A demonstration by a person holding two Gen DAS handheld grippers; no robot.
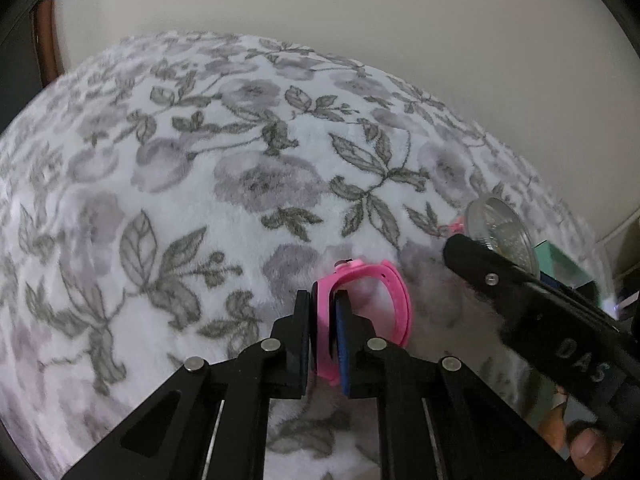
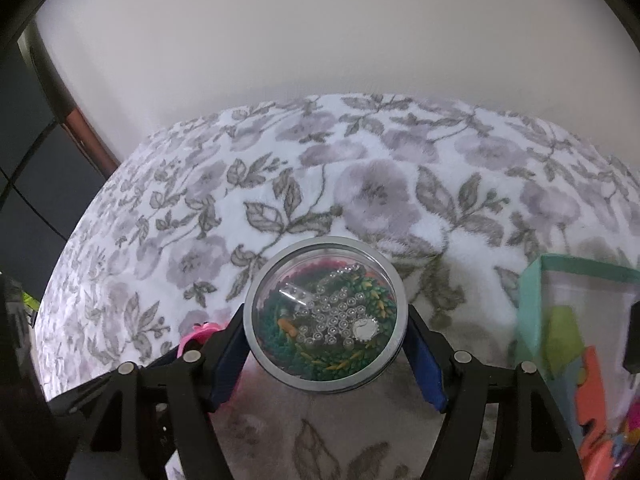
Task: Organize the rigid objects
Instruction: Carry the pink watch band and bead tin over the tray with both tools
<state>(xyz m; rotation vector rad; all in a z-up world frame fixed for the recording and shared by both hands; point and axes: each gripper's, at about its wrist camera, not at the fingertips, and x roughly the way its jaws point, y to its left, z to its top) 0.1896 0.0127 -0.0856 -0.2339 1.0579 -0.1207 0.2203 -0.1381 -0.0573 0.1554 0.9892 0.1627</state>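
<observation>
Watch [image 1: 362,308], pink and light with a springy strap, is sitting pinched in the left tongs [image 1: 323,320], which are nearly closed on its stiff case, the best hold. Right tongs [image 2: 326,320] are spreading wide, gripping a slippery domed jar [image 2: 326,316] by its rim, over the floral blanket [image 2: 360,184].
</observation>
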